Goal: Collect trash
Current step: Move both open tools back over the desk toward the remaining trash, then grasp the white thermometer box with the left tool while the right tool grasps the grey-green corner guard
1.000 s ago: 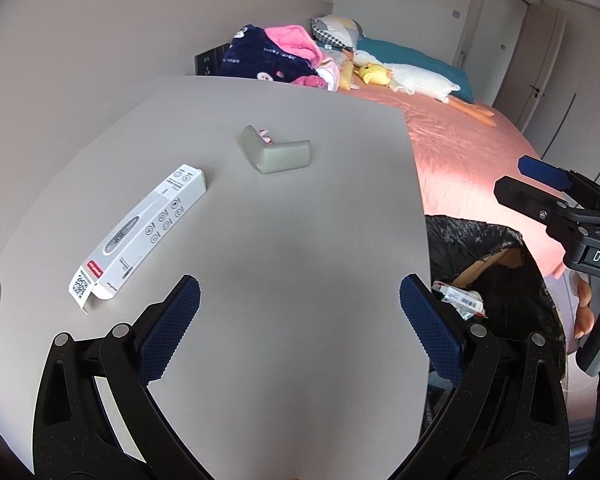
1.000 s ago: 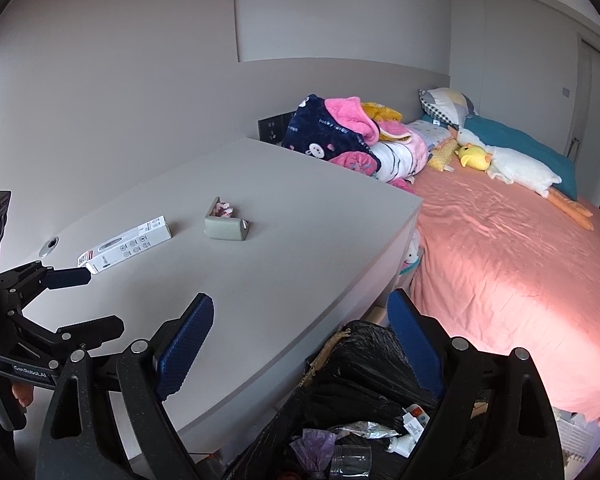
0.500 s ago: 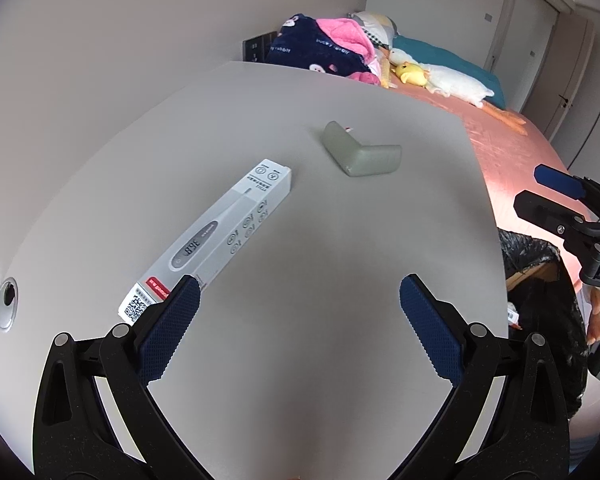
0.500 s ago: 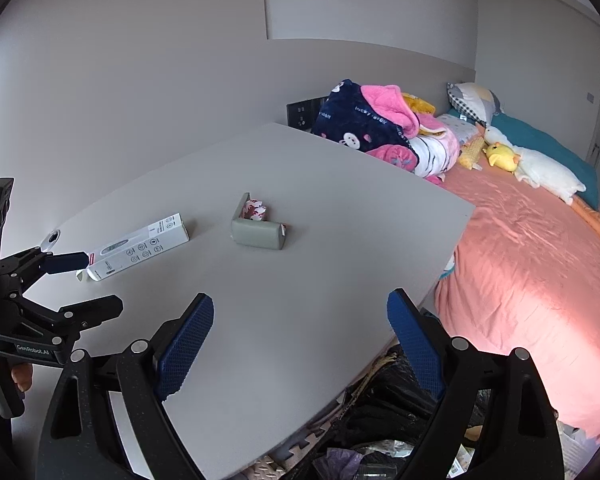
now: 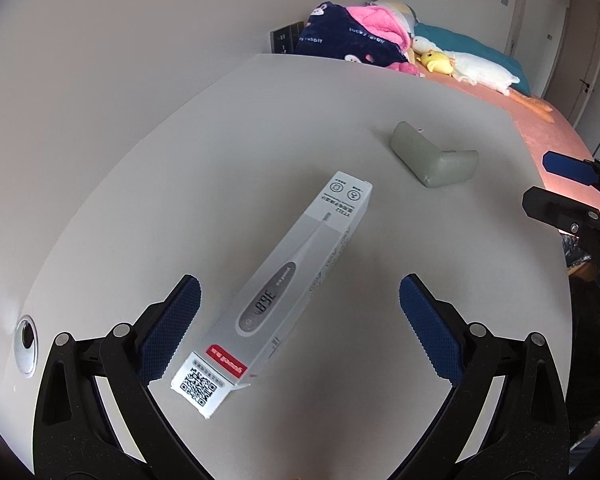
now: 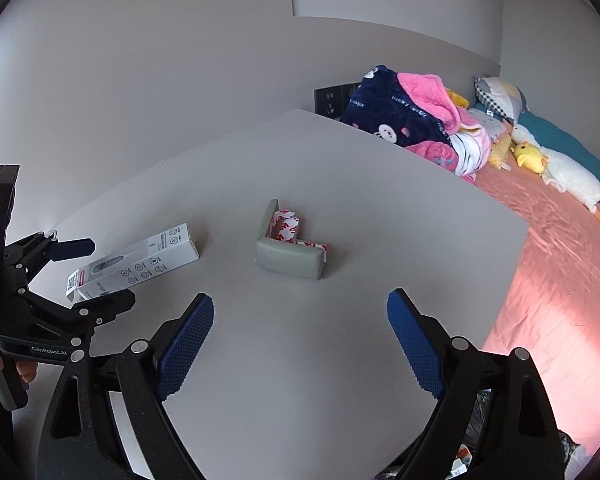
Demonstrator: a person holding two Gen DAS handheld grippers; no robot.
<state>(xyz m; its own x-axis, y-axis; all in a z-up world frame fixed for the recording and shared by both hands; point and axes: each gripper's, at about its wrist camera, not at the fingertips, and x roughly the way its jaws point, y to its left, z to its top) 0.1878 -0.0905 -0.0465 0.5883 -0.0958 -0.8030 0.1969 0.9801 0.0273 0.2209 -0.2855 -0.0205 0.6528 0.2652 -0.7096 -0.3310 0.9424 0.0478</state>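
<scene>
A long white thermometer box (image 5: 284,280) lies on the grey table (image 5: 220,152), its near end between the blue pads of my open left gripper (image 5: 300,328); it also shows in the right wrist view (image 6: 136,266). A grey L-shaped foam corner guard (image 5: 434,158) lies farther right; the right wrist view shows it (image 6: 290,258) with red-and-white tape on its inner side. My right gripper (image 6: 300,340) is open and empty, above the table in front of the guard. My left gripper shows at the left of that view (image 6: 96,272), straddling the box.
A black trash bag (image 6: 484,452) with litter sits below the table's near right edge. A pink bed (image 6: 560,264) with plush toys (image 6: 556,168) and piled blankets (image 6: 412,120) lies to the right. A cable hole (image 5: 26,340) is at the table's left.
Both grippers moved forward over the table away from the trash bag. The left gripper closed in on the thermometer box, which now lies between its open fingers.
</scene>
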